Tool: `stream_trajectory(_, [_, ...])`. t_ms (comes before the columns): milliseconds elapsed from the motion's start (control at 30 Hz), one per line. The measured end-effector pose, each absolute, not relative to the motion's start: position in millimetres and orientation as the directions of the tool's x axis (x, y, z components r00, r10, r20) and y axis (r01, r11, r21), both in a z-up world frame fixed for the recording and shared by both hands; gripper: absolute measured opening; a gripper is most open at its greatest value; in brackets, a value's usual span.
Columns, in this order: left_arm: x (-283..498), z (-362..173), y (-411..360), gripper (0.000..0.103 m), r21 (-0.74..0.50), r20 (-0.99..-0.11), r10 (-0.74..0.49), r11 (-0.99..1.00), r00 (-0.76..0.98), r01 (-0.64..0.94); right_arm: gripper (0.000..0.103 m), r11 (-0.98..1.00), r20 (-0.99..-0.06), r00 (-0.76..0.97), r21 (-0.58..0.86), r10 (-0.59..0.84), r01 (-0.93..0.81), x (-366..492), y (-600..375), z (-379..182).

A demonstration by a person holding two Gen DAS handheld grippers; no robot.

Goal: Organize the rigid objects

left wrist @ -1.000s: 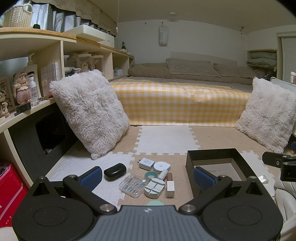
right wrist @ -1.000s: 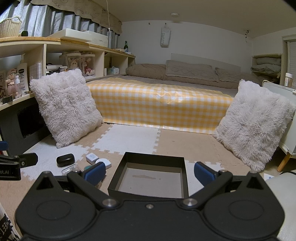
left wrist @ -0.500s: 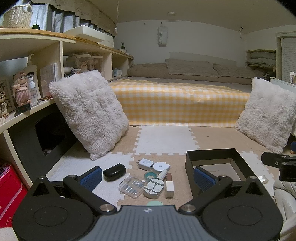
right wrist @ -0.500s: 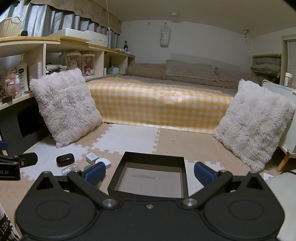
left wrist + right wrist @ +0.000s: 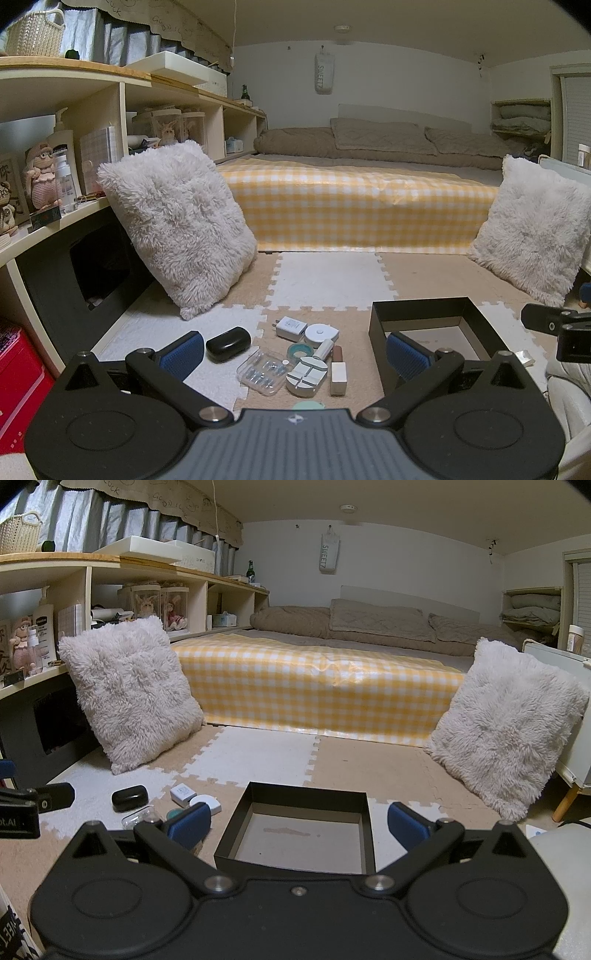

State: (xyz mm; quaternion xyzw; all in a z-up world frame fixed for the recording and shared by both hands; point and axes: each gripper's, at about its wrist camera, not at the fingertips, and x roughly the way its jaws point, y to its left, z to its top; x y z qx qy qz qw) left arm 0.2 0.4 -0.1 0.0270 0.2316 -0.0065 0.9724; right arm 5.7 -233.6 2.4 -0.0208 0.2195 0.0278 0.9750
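Hovering w/ jaws wide and empty: left gripper over small hard items on the foam mat, right gripper over the empty black box. Black case looks light, smooth, slippery; pinch its long sides.

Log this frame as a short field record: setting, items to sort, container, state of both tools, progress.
setting: bedroom floor of foam mat tiles
items: black case, white charger, round white puck, clear plastic case, tape roll, lipstick, all clustered left of the box
container: black box, nothing inside
left tool: open, above the cluster, holding nothing
right tool: open, over the box, holding nothing
progress: no item in the box yet
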Motion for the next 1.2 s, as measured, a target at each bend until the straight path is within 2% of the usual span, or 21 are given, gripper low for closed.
stream_trajectory(467, [16.7,13.3,-1.8,0.103,0.006,-0.41,-0.007,1.0,0.912,0.011,0.103,0.998,-0.391,0.919,-0.024,0.049,-0.064,17.6,-232.2,18.4])
stream_trajectory(867, [67.0,25.1,6.1,0.103,0.021,-0.378,-0.013,1.0,0.926,0.022,0.103,0.998,-0.375,0.926,-0.056,-0.033,0.013,73.1,-268.7,17.5])
stream_trajectory(1100, [103.4,15.9,14.5,0.103,0.051,-0.426,-0.026,0.997,0.904,0.053,0.103,0.998,-0.452,0.89,-0.021,-0.058,0.055,115.3,-304.2,-8.6])
stream_trajectory(1200, [123.6,7.8,15.7,0.103,0.086,-0.495,-0.061,0.989,0.867,0.119,0.103,0.998,-0.506,0.861,0.001,-0.053,0.062,132.8,-316.4,-24.1])
